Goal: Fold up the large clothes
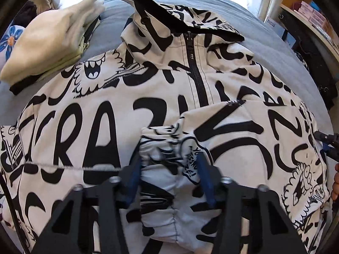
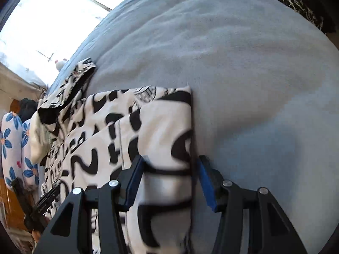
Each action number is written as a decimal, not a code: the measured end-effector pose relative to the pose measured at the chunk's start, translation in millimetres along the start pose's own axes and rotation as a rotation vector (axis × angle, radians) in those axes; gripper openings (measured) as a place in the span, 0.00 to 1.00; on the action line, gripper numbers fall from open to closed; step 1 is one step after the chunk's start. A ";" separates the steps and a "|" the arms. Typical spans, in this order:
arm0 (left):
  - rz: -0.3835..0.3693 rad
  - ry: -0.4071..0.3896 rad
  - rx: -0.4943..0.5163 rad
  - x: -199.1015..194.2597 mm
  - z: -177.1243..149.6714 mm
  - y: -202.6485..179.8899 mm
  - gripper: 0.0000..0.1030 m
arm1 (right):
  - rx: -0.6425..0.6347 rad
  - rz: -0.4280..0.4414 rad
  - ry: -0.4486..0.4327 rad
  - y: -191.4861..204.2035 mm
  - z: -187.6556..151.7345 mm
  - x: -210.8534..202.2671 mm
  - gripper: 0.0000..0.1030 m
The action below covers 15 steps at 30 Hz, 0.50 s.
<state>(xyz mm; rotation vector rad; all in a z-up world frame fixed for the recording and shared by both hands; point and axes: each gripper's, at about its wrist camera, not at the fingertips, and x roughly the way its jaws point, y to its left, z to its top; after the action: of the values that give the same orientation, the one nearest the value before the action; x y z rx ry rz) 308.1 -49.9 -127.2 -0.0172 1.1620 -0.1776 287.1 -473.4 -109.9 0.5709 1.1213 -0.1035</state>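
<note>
A white hooded jacket (image 1: 101, 110) covered in black graffiti lettering lies front up on a grey-blue bed cover (image 1: 118, 21), with its black zip (image 1: 197, 72) closed and its hood (image 1: 173, 14) at the far end. One sleeve is folded across the front. Its gathered cuff (image 1: 167, 154) lies between the blue pads of my left gripper (image 1: 169, 169), which stands open around it. In the right wrist view my right gripper (image 2: 169, 173) is open and astride the jacket's folded side edge (image 2: 190, 127), one pad over the cloth and one over the bed cover (image 2: 254, 84). That view is blurred.
A folded cream garment (image 1: 48, 42) lies at the far left beside the jacket, next to floral pillows (image 2: 10, 146). A shelf with pink boxes (image 1: 313, 14) stands on the right. A black-and-white patterned cloth (image 2: 296, 2) lies at the bed's far edge. The right gripper's tip (image 1: 326, 139) shows at the jacket's right side.
</note>
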 end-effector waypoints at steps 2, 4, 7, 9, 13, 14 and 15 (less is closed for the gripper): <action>-0.006 -0.008 -0.023 1.4 2.0 4.4 0.29 | -0.068 -0.060 -0.022 8.9 2.9 2.5 0.22; 0.000 -0.035 -0.040 -1.8 0.3 8.9 0.28 | -0.129 -0.098 -0.046 18.3 5.3 -2.5 0.05; 0.031 -0.066 -0.065 0.5 -9.6 15.2 0.29 | -0.156 -0.143 -0.046 16.6 2.8 6.1 0.07; 0.033 -0.075 -0.079 4.5 -17.0 18.9 0.30 | -0.156 -0.148 -0.039 17.1 1.6 6.4 0.11; 0.077 -0.063 -0.076 -10.0 -19.0 18.1 0.38 | -0.157 -0.176 -0.029 21.8 -10.3 -21.9 0.13; 0.076 -0.071 -0.075 -18.7 -19.9 18.6 0.40 | -0.182 -0.191 -0.044 25.0 -17.7 -32.8 0.13; 0.075 -0.079 -0.077 -26.8 -21.5 20.9 0.42 | -0.208 -0.204 -0.058 28.2 -25.3 -41.8 0.13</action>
<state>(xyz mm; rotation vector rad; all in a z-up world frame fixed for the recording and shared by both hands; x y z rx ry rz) 280.8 -23.6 -113.5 -0.0487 1.0880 -0.0651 257.8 -445.6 -70.5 0.2664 1.1163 -0.1760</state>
